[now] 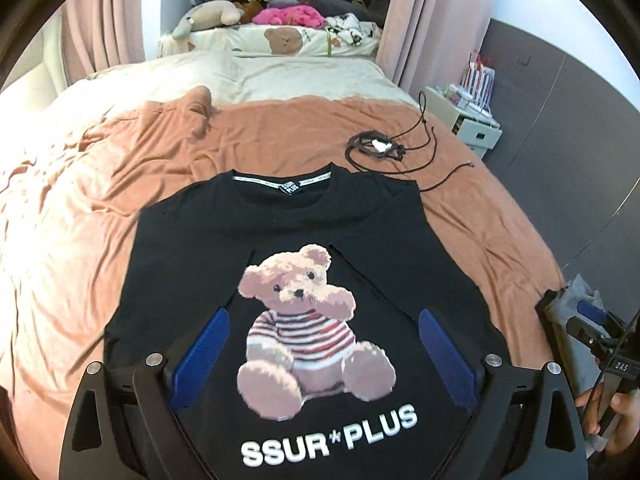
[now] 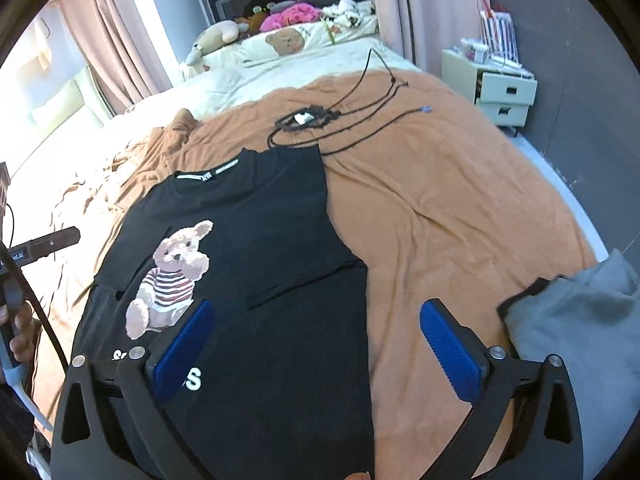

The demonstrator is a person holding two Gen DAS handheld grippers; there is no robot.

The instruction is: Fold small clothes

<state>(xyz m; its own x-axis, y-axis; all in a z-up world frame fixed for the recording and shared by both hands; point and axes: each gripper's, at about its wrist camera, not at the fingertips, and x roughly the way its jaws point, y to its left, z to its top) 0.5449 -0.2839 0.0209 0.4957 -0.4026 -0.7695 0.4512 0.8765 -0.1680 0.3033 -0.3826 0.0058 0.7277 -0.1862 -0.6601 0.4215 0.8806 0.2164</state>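
A: What carried everything?
B: A bed (image 1: 120,208), its near half covered by an orange-brown sheet (image 2: 440,200), with a cream duvet (image 1: 280,76) beyond that toward the head end.

A: And the garment?
B: A black T-shirt (image 1: 280,216) lay flat on the sheet at the bed's near edge, collar pointing toward the head end. Both sleeves were folded in over the front, partly framing a teddy-bear print (image 1: 304,328) above white lettering.

A: Anything beside it?
B: A grey garment (image 2: 580,332) sat crumpled at the near right edge of the bed, apart from the shirt. A coiled black cable (image 2: 320,120) lay on the sheet just beyond the shirt's collar and right shoulder.

A: The tongs?
B: The left gripper (image 1: 324,356) hovered over the printed chest, blue pads spread wide on either side of the bear, pinching nothing. The right gripper (image 2: 316,344) was spread too, one pad over the shirt's right side, the other over bare sheet, empty.
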